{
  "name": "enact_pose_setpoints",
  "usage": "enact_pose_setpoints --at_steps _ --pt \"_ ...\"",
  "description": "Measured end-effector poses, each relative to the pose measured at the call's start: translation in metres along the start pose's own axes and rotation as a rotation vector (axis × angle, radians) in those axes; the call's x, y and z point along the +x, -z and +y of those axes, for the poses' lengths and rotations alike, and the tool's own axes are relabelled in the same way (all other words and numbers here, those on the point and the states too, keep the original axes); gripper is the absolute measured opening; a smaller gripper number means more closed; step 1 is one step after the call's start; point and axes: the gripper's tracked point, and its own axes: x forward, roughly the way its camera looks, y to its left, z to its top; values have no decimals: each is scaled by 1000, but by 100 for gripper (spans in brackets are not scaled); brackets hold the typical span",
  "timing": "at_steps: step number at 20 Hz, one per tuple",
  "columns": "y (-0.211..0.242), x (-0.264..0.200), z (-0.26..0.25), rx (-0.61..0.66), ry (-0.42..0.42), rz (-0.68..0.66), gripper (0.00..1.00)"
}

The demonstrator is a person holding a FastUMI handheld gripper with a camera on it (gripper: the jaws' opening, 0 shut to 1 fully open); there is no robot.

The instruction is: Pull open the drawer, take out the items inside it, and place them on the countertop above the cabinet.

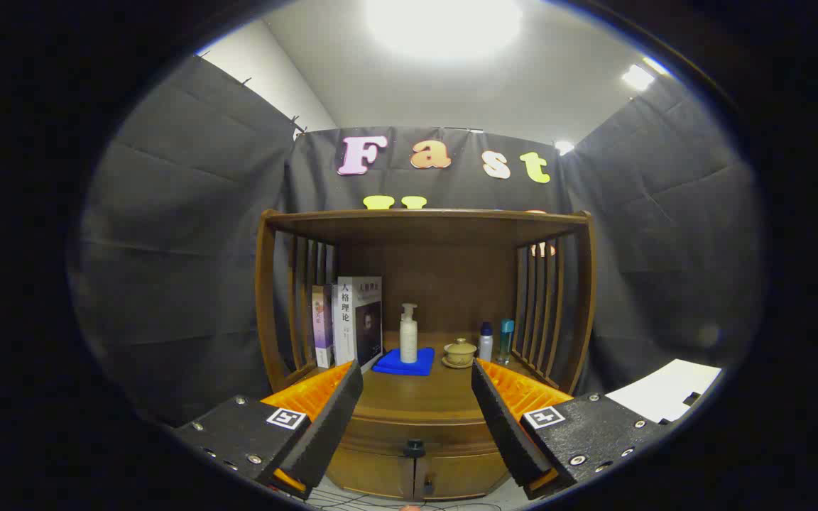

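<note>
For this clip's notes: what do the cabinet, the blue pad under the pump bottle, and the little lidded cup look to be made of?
Cabinet: wood or wood veneer, brown with a soft sheen and slatted sides. Blue pad: likely folded cloth, matte and soft-edged. Lidded cup: probably glazed ceramic, pale and slightly shiny. Gripper hangs open before the drawer knob.

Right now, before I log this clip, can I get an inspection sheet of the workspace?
Surface: wooden countertop, bare at its front.
Job's things: drawer shut, knob untouched; contents hidden.
Clutter: books, pump bottle on blue cloth, lidded cup, two small bottles.
Grippers: gripper open, fingers apart, holding nothing.
Cables: thin wires on floor.
Surroundings: white sheet beside cabinet.
</note>
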Motion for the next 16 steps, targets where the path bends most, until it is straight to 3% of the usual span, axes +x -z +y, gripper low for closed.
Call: enact_pose_setpoints --at_steps 4,16 --pt "4 3 -8 26 11 11 95" --pt "5 -2 -1 -130 27 12 95"
